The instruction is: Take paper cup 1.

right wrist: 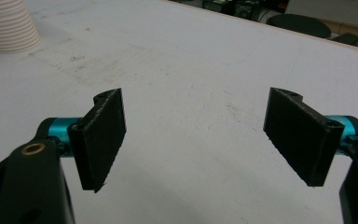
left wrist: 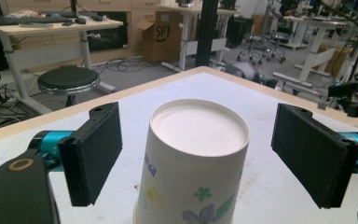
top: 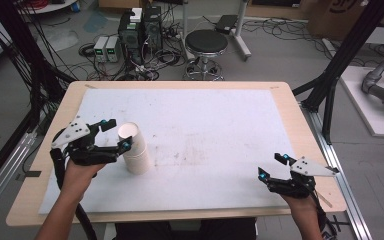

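Note:
A stack of white paper cups (top: 135,150) stands upside down on the left part of the white mat (top: 205,115). The top cup (left wrist: 198,133) has flower prints on its side. My left gripper (top: 119,134) is open, with one jaw on each side of the top cup and a gap to both pads; the left gripper view (left wrist: 204,154) shows the same. My right gripper (top: 274,166) is open near the front right edge of the mat, holding nothing (right wrist: 203,136). Its view has the ribbed base of the cup stack (right wrist: 7,25) far off at top left.
The wooden table (top: 300,130) borders the mat on all sides. Beyond its far edge are a black stool (top: 206,42), computer boxes (top: 140,30) and cables on the floor. Black frame posts (top: 347,55) stand at the right.

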